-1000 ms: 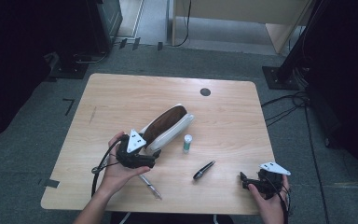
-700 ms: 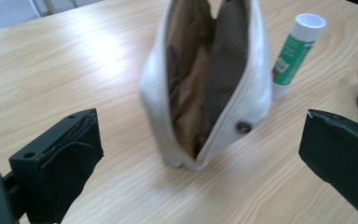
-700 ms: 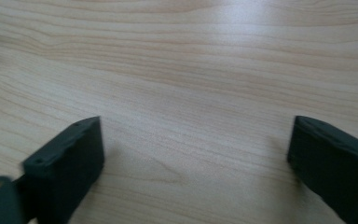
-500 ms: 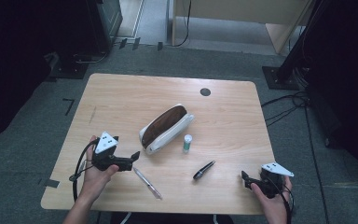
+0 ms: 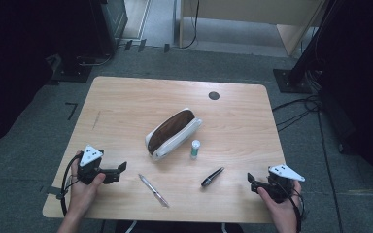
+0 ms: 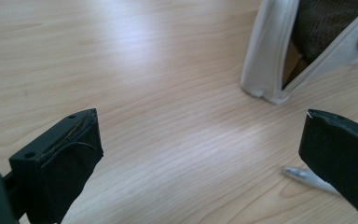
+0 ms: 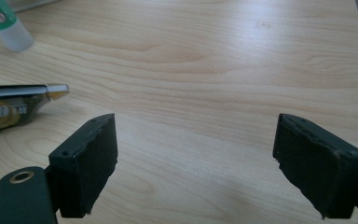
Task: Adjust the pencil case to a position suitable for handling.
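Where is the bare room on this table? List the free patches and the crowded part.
Free: the far strip of the table behind the open pencil case, up to the dark round hole; also the left side and the right side beyond the case. Crowded: the near middle, where the glue stick, dark pen and silver pen lie between both tongs.

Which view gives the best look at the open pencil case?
The high view: the pencil case lies whole and unzipped mid-table, its dark lining visible. The left gripper view catches one white end with the zipper gaping. The right gripper view looks at bare table instead.
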